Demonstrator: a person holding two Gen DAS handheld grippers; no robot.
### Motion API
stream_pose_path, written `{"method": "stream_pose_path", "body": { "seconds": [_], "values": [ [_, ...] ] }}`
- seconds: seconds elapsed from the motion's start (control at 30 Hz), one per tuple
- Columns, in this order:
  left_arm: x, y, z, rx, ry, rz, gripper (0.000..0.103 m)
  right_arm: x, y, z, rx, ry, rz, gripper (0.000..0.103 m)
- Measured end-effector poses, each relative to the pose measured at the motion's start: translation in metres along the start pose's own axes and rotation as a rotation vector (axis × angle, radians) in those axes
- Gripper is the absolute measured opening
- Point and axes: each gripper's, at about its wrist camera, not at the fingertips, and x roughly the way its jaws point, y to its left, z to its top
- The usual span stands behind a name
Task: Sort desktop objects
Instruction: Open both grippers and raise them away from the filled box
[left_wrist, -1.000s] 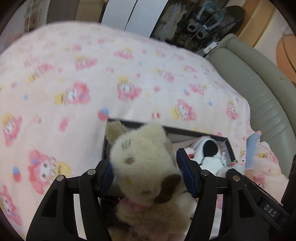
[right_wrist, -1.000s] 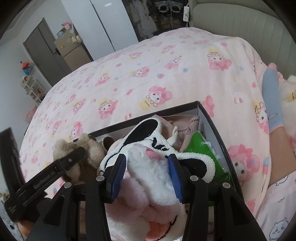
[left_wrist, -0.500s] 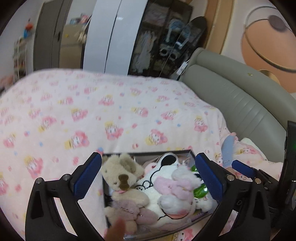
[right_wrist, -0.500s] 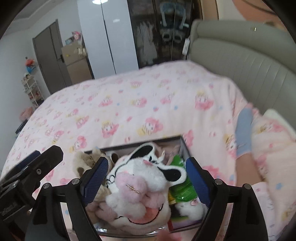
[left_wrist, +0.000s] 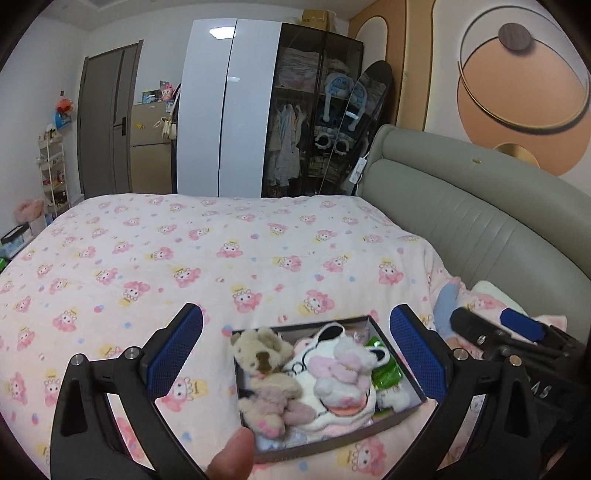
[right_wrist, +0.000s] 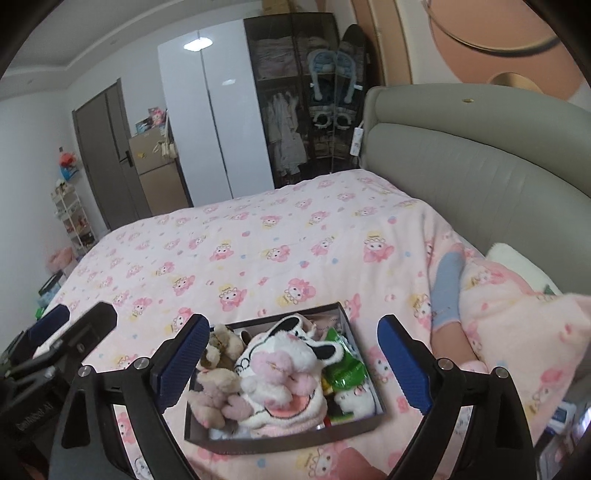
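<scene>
The dark box (right_wrist: 280, 441) is set on the pink bed cover (left_wrist: 184, 251), packed with a teddy bear (left_wrist: 264, 365), a cow toy (right_wrist: 280, 373) and a green packet (right_wrist: 345, 369). The left gripper (left_wrist: 295, 354) and right gripper (right_wrist: 291, 363) have just been opened wide, with nothing gripped, above the box. Much bare cover is seen behind it.

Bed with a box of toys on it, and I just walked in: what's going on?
A person holds a gripper in each hand above the box on the bed. The left gripper and right gripper have just been opening and hold nothing. The bear and the white plush lie in the box.
</scene>
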Motion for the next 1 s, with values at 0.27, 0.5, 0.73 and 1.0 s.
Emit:
{"method": "stream_pose_path", "body": {
  "seconds": [0.27, 0.5, 0.73, 1.0],
  "values": [
    [-0.025, -0.008, -0.032, -0.012, 0.017, 0.026, 0.102, -0.031, -0.004, -0.033, -0.022, -0.013, -0.029, 0.093],
    [-0.037, -0.012, -0.051, -0.025, 0.028, 0.036, 0.102, -0.037, -0.007, -0.055, -0.03, 0.01, -0.037, 0.093],
    [-0.026, -0.019, -0.057, -0.011, 0.041, 0.06, 0.102, -0.021, -0.016, -0.06, -0.016, 0.056, -0.031, 0.093],
    [-0.017, -0.012, -0.055, -0.024, 0.049, 0.075, 0.102, -0.008, -0.009, -0.056, -0.038, 0.066, -0.016, 0.093]
  ]
}}
